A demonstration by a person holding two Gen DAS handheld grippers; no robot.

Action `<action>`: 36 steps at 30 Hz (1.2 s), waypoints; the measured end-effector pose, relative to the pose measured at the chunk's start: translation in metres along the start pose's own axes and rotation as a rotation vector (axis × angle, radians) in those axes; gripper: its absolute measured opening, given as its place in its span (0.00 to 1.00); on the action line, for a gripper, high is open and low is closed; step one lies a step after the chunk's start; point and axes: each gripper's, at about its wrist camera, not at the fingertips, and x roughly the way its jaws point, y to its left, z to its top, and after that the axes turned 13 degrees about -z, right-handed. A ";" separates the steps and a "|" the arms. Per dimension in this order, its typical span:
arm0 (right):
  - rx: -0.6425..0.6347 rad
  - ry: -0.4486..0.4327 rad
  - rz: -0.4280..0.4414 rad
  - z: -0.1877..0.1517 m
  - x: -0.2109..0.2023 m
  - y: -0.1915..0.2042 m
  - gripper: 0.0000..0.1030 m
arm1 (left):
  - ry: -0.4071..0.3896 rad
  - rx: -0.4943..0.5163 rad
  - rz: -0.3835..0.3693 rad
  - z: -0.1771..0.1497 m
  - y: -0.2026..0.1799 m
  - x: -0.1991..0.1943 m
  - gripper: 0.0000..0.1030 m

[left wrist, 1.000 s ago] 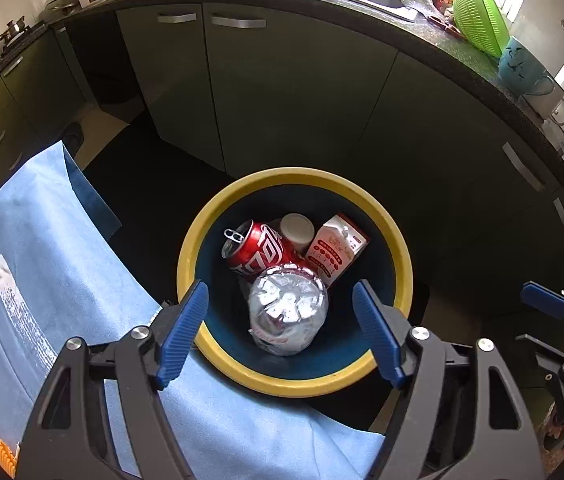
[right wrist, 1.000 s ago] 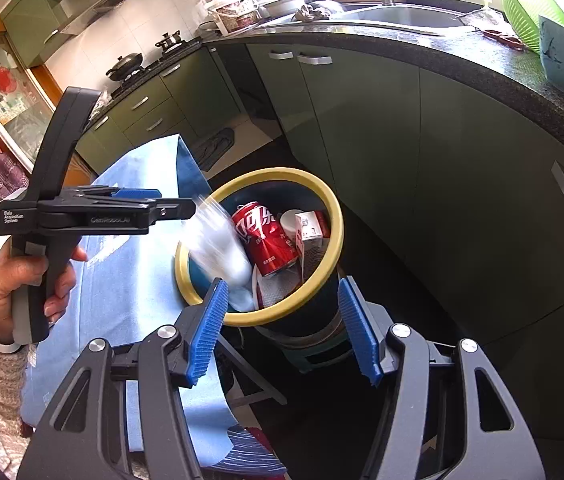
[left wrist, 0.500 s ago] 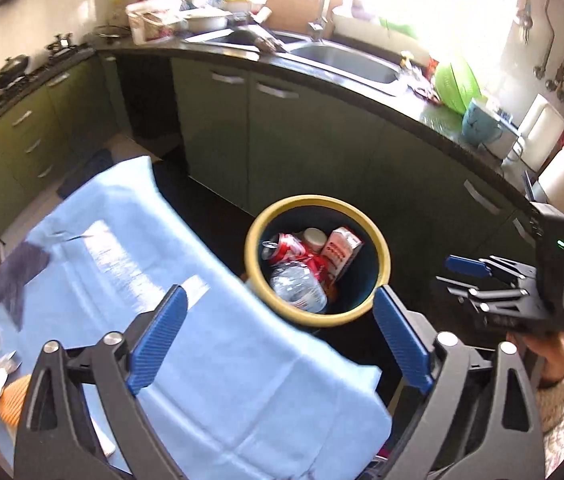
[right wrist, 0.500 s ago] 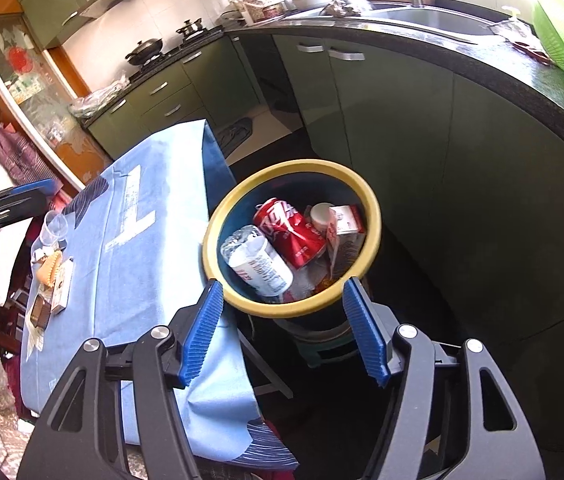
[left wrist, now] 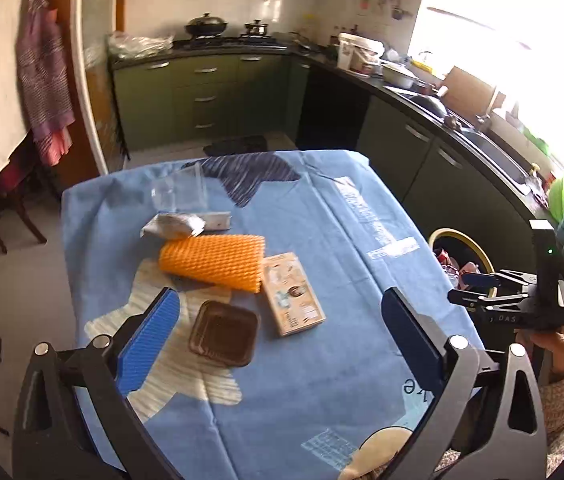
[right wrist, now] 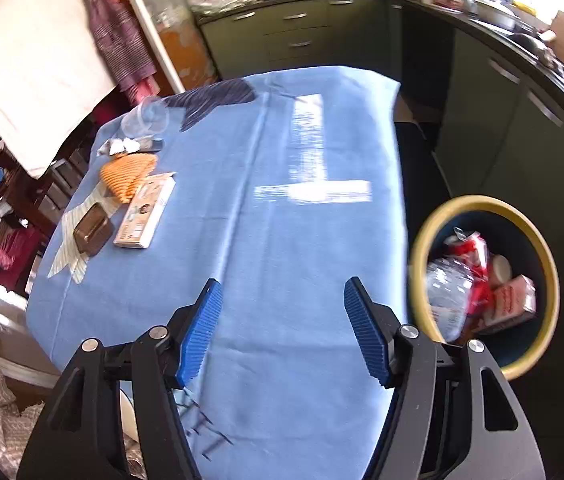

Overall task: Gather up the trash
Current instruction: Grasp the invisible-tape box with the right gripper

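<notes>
Kitchen cabinets ring our blue-clothed counter, where an orange wrapper, tan box, brown tray, crumpled foil and a blurred clear cup lie clustered. We see the left tool over the tray, its jaws having just been opening, wide and empty; the right tool is also parted, holding nothing. Off the counter's edge the yellow-rimmed bin is motion-smeared, its can, bottle and carton partly hidden.
</notes>
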 end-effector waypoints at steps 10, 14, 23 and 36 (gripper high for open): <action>-0.121 0.035 0.019 0.047 0.066 0.148 0.62 | -0.047 -0.107 0.046 -0.030 0.070 -0.026 0.93; -0.126 0.040 -0.004 0.048 0.079 0.167 0.62 | -0.068 -0.112 0.054 -0.036 0.086 -0.035 0.93; -0.124 0.029 -0.073 0.043 0.090 0.185 0.62 | -0.107 -0.157 0.053 -0.044 0.112 -0.051 0.93; -0.134 0.033 -0.126 0.038 0.107 0.193 0.62 | -0.092 -0.153 0.035 -0.048 0.109 -0.048 0.93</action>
